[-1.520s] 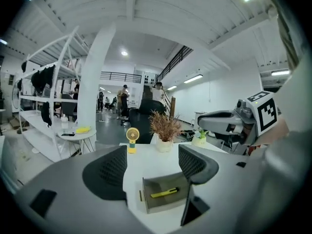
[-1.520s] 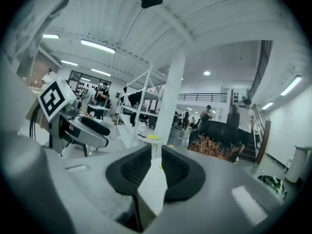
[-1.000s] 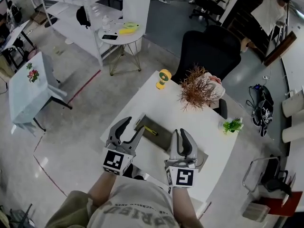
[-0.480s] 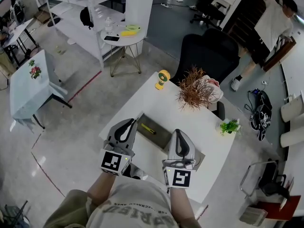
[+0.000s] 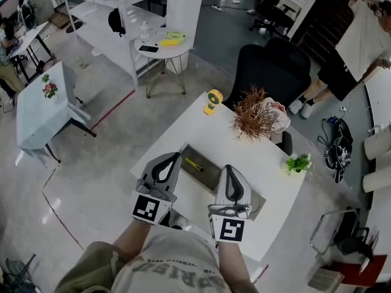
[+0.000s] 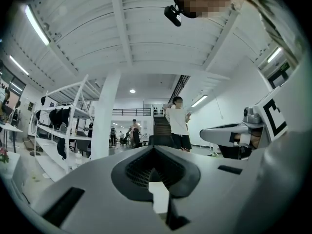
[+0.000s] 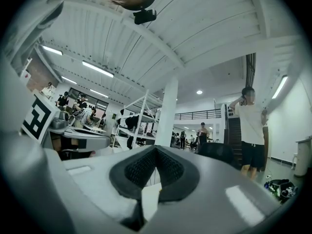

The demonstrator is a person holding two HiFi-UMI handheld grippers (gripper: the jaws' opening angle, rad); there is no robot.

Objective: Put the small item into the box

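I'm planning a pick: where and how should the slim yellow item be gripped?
Likely mid-length, from above, jaws spanning its narrow width: the yellow item lies flat, long and slanted. The left gripper is nearest but shut, so open it first.

Glossy grey floor point(image 5: 104, 145). Ahead of the left gripper point(image 5: 176, 157), a white desk point(image 5: 263, 163), then a black chair point(image 5: 275, 66). Farther ahead-left stand a round table point(image 5: 164, 49), white shelves point(image 5: 104, 36) and a pillar point(image 5: 183, 5); far left, a clothed table point(image 5: 40, 112). Strip lights point(image 6: 36, 26) line the ribbed ceiling point(image 6: 146, 48).
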